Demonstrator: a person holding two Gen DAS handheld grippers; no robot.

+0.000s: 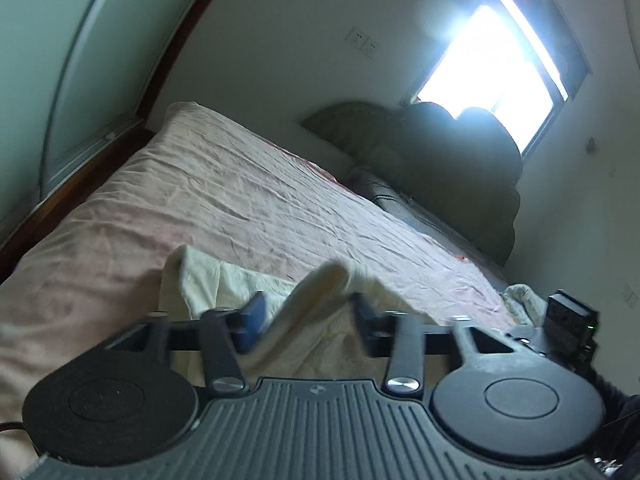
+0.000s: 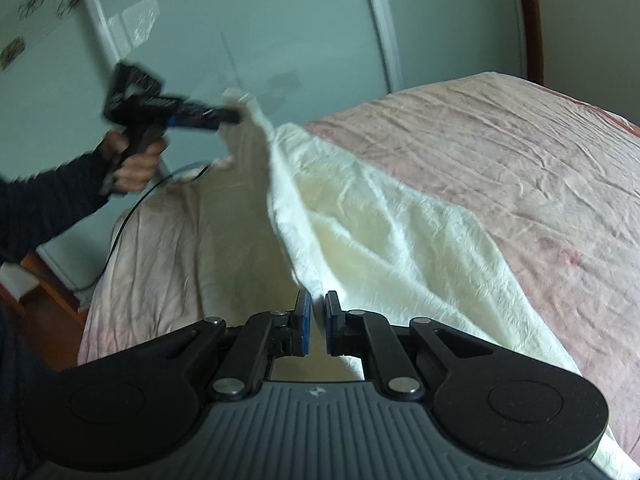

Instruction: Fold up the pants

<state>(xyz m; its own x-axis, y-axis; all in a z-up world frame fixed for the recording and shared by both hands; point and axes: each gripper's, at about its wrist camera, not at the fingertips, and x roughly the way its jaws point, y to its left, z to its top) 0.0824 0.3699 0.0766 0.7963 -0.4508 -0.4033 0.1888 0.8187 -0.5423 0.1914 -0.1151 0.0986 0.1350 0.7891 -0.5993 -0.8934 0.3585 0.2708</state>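
Firstly, left wrist view. Left gripper (image 1: 306, 316): jaws stand partly apart, blurred. A raised fold of the cream pants (image 1: 316, 292) passes between the two fingers; whether the pads press it cannot be told. More of the cloth lies toward 10 o'clock of the fingers and beneath them, on the pink bedsheet (image 1: 224, 200). Dark green bedding (image 1: 448, 168) is heaped at 1 o'clock under a bright window (image 1: 496, 64). A second device, black, shows at the 3 o'clock edge.

Next, right wrist view. Right gripper (image 2: 318, 320): jaws drawn close together, pinching an edge of the pants (image 2: 384, 232) between the blue pads. From the fingertips the cloth runs up toward 11 o'clock as a taut ridge, and spreads wide toward 2 to 4 o'clock across the bedsheet (image 2: 520, 152). At 10 o'clock the left gripper (image 2: 232, 116) meets the far end of the ridge, gripped by the person's hand (image 2: 136, 164) in a dark sleeve (image 2: 52, 204). Pale green sliding doors (image 2: 248, 20) stand behind.
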